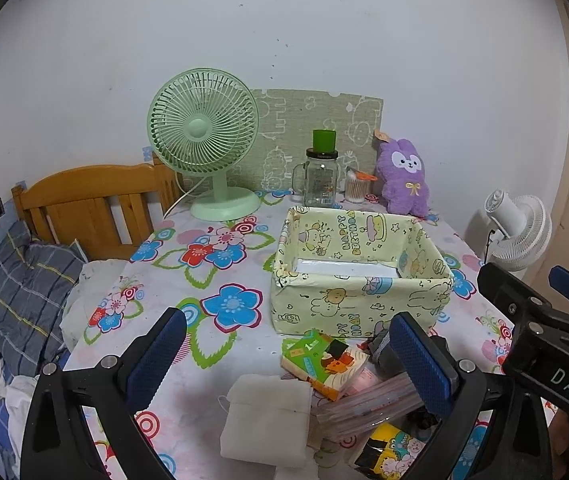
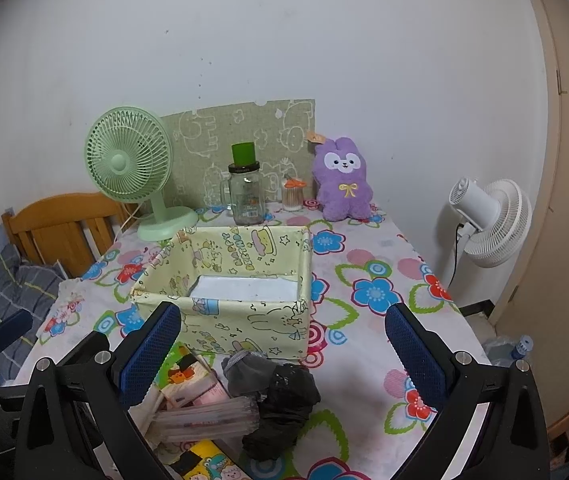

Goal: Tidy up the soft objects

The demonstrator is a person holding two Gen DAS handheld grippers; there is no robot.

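Observation:
A pale yellow cartoon-print fabric box (image 1: pixel 360 304) (image 2: pixel 244 316) stands on the flowered table with only its white bottom showing inside. In front of it lies a heap of soft items: a folded white cloth (image 1: pixel 266 416), a green and orange tissue pack (image 1: pixel 324 364) (image 2: pixel 182 376), a clear pack of pink sheets (image 1: pixel 368 404) (image 2: pixel 204 416), a grey sock (image 2: pixel 246 372), a crumpled black bag (image 2: pixel 284 408) and a yellow cartoon pack (image 1: pixel 388 452). My left gripper (image 1: pixel 288 354) hovers open over the heap. My right gripper (image 2: pixel 284 344) is open above the sock and bag.
A green desk fan (image 1: pixel 204 140), a glass jar with a green lid (image 1: pixel 321 176), a cotton swab tub (image 1: pixel 356 188) and a purple plush rabbit (image 1: pixel 404 176) (image 2: pixel 344 178) line the back. A white fan (image 2: pixel 488 220) stands right of the table, a bed (image 1: pixel 28 280) at left.

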